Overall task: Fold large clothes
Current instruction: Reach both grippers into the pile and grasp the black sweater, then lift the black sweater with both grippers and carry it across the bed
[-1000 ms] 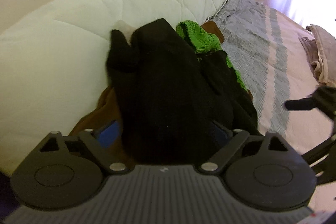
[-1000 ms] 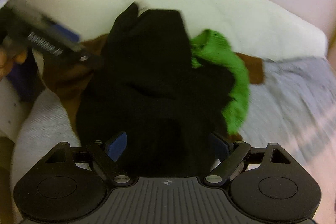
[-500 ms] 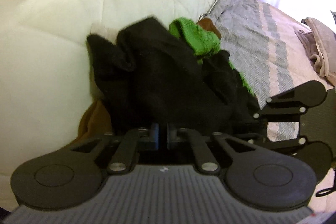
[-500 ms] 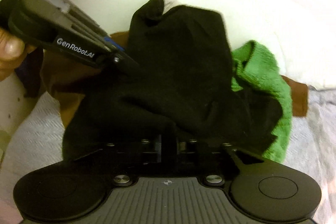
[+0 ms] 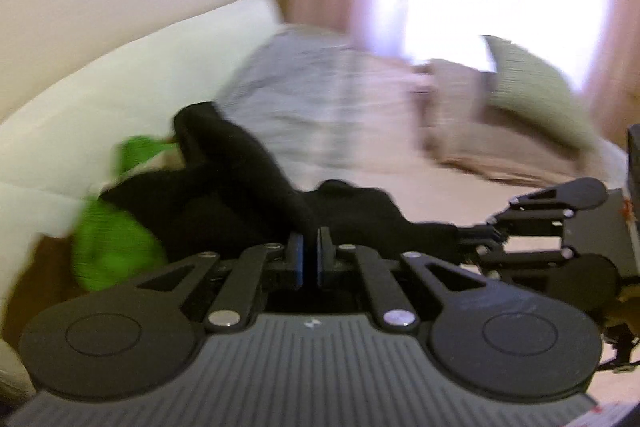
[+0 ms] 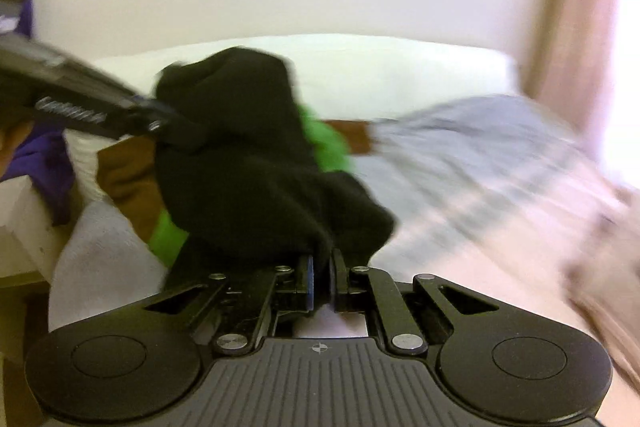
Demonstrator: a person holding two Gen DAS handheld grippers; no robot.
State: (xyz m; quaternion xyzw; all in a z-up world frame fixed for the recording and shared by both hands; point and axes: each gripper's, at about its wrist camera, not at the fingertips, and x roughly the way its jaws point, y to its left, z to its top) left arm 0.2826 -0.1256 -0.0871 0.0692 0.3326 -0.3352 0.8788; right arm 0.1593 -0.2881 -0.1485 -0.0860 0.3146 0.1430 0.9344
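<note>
A black garment (image 5: 240, 183) hangs stretched over the bed, and both grippers pinch its cloth. My left gripper (image 5: 310, 247) is shut on one bunched edge. In that same view my right gripper (image 5: 486, 233) grips the garment's far end at the right. From the right wrist the black garment (image 6: 256, 163) fills the middle, with my right gripper (image 6: 322, 277) shut on its lower fold. My left gripper (image 6: 176, 129) comes in from the left and bites the garment's upper part. Both views are blurred by motion.
A green knit piece (image 5: 112, 243) and a brown cloth (image 6: 128, 171) lie under the garment by the white quilted headboard (image 5: 132, 79). A grey striped bedspread (image 5: 320, 95) covers the bed. A pillow (image 5: 536, 91) and beige cloth (image 5: 472, 139) sit near the curtained window. A purple sleeve (image 6: 40, 163) shows at left.
Both grippers went from open around the black garment to shut on it. They have since lifted and pulled it away from the pile, toward the open bedspread.
</note>
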